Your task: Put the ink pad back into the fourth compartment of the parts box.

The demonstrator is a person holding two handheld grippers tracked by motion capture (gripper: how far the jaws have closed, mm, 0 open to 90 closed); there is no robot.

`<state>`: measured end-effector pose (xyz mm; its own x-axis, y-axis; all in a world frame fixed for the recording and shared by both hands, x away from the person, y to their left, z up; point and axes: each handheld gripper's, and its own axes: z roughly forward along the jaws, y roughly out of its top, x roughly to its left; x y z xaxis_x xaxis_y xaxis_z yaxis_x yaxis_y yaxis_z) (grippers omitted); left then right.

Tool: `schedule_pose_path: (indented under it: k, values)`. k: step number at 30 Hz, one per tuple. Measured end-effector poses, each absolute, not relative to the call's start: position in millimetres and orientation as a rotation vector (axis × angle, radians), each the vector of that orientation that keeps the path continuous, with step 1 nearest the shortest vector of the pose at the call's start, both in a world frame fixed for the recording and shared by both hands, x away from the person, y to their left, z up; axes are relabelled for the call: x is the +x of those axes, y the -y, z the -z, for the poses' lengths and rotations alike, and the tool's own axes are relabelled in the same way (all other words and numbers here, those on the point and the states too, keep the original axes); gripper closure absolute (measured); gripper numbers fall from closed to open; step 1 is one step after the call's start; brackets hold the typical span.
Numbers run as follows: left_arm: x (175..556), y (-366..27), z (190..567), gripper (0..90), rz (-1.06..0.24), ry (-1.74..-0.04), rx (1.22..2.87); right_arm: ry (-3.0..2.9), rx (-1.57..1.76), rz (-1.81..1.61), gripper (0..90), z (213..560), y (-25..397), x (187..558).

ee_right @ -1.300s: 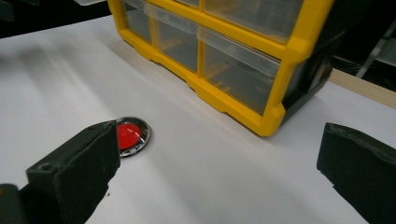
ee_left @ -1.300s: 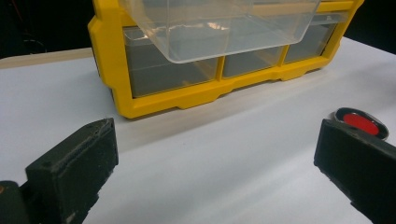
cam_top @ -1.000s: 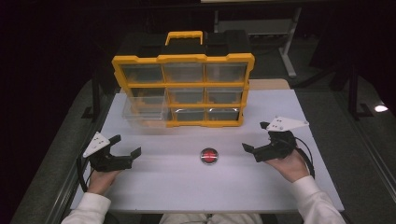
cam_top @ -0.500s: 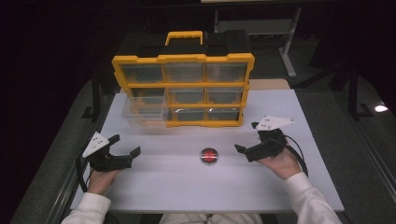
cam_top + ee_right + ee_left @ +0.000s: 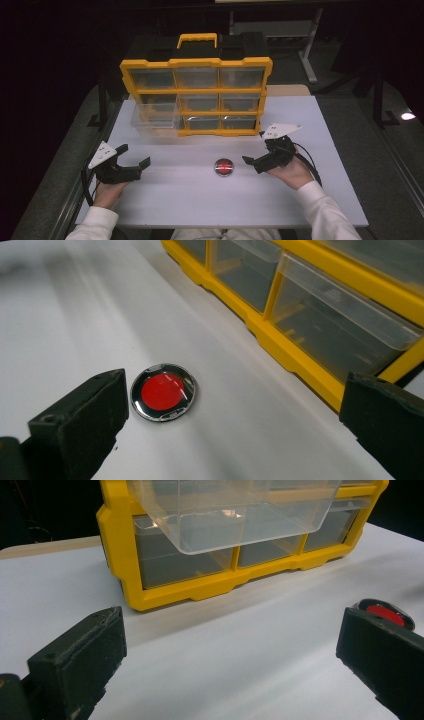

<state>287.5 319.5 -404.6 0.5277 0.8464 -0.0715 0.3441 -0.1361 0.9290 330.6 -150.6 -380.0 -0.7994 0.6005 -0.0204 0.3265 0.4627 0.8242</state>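
Note:
A small round disc (image 5: 224,167) with a red face and chrome rim lies flat on the white table (image 5: 200,200), in front of a yellow drawer cabinet (image 5: 196,62). My right gripper (image 5: 256,149) is open just right of the disc, apart from it. In the right gripper view the disc (image 5: 163,391) lies next to the left jaw of that gripper (image 5: 225,425). My left gripper (image 5: 134,155) rests open at the table's left, nothing between its jaws. In the left gripper view the disc (image 5: 385,614) peeks over the right jaw.
The cabinet's middle-left clear drawer (image 5: 152,117) is pulled out and overhangs the table; it looks empty in the left gripper view (image 5: 235,510). The other drawers (image 5: 345,335) are pushed in. Dark floor and a metal frame (image 5: 310,50) lie beyond the table.
My right gripper has slid left towards the red disc. The left gripper has hardly moved.

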Motion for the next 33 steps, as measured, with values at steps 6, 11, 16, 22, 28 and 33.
schedule_pose_path:
  k: [6, 11, 16, 22, 28, 33]
  values:
    - [287.9, -319.1, 405.1, 0.0, -0.589, -1.004, 1.726, -2.442, 0.764, -1.249, 0.0, 383.9, 141.0, 333.6]
    - [287.8, -318.8, 405.1, 0.0, -0.588, -1.001, 1.722, -2.474, 0.755, -1.228, 0.0, 387.1, 134.7, 334.5]
    - [287.9, -318.7, 405.1, 0.0, -0.589, -1.0, 1.727, -2.498, 0.741, -1.218, 0.0, 389.9, 128.3, 335.8]
    - [287.6, -319.6, 404.8, 0.0, -0.596, -1.007, 1.715, -2.52, 0.736, -1.209, 0.0, 392.9, 122.2, 336.8]
    - [287.5, -319.1, 404.7, 0.0, -0.597, -1.006, 1.717, -2.547, 0.723, -1.187, 0.0, 397.3, 115.9, 337.9]
    - [287.4, -319.0, 404.5, 0.0, -0.602, -1.005, 1.72, -2.559, 0.712, -1.184, 0.0, 399.6, 111.7, 338.8]
